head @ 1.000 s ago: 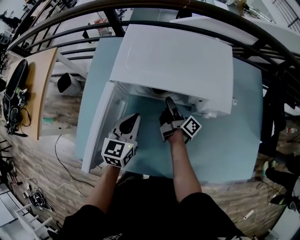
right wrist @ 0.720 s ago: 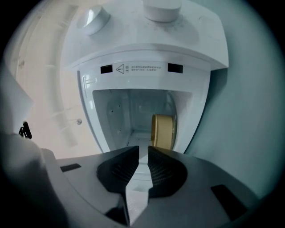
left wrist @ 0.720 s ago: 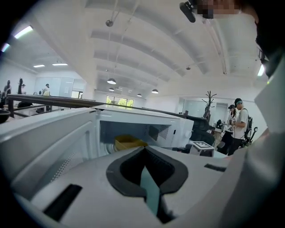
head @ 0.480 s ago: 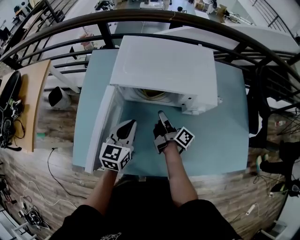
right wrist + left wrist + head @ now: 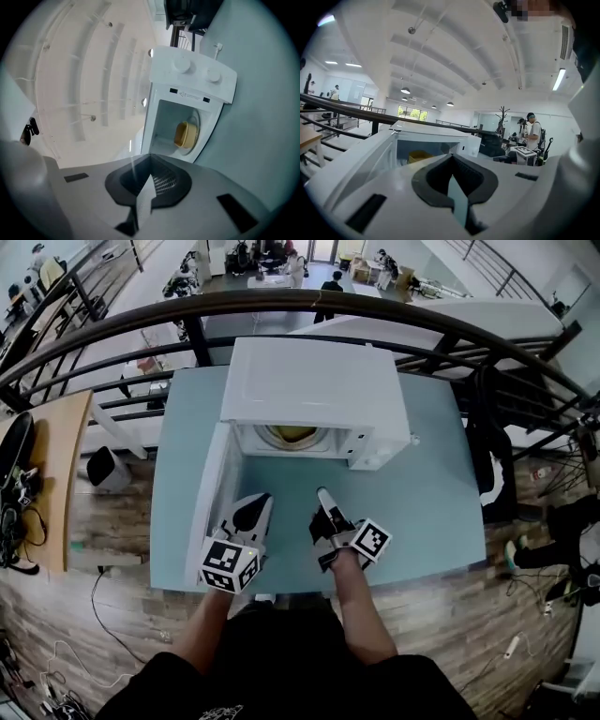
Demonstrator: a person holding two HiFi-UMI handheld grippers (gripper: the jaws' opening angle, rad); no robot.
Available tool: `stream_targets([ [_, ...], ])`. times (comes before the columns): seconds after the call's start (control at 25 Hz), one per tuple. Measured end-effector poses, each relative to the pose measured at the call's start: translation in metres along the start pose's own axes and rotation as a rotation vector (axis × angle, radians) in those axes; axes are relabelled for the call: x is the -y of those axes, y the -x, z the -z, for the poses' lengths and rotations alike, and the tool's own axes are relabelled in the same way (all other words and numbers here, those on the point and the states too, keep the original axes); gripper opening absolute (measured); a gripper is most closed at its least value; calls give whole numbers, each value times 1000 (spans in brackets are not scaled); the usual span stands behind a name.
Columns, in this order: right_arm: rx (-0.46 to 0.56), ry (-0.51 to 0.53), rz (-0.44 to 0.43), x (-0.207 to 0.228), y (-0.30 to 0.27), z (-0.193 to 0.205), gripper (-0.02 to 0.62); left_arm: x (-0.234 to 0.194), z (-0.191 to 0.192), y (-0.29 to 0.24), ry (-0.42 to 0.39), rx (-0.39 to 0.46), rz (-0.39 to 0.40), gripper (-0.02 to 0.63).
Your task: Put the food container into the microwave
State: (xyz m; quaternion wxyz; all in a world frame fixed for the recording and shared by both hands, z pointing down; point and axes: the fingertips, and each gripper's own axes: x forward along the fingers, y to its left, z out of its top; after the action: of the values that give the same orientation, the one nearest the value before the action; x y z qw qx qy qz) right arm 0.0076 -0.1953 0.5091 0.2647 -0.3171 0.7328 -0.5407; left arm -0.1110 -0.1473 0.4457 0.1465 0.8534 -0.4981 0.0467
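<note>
The white microwave point(image 5: 314, 381) stands at the back of the teal table point(image 5: 431, 493), its door point(image 5: 217, 486) swung open to the left. The yellow food container point(image 5: 292, 434) sits on the turntable inside, also seen in the right gripper view point(image 5: 185, 134) and in the left gripper view point(image 5: 418, 155). My right gripper point(image 5: 322, 493) hangs over the table in front of the opening, apart from the container. Its jaws have just been closing and now meet with nothing between them point(image 5: 149, 177). My left gripper point(image 5: 262, 499) is beside the door's inner face, shut and empty point(image 5: 452, 177).
A black curved railing point(image 5: 281, 306) runs behind the table. A wooden desk point(image 5: 47, 474) with dark gear stands on the floor at far left. People stand in the background of the left gripper view point(image 5: 532, 131). The table's front edge lies just under both hands.
Both grippers have drawn back from the microwave mouth toward me. The right gripper's jaws went from wide to closed. The container stays inside the cavity.
</note>
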Motion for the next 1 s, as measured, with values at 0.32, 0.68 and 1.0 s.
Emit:
stream_targets([
  [0.32,86,57,-19,-35,38,10,6,21,-9,25,-37,28,97,8],
  [0.68,172,124,-32,-76,93,11,6,80,-19,35,-53,74,229,8],
  [1.0,230,181,-46,-112,131,15,6,111,-28,48,-63,104,321,8],
])
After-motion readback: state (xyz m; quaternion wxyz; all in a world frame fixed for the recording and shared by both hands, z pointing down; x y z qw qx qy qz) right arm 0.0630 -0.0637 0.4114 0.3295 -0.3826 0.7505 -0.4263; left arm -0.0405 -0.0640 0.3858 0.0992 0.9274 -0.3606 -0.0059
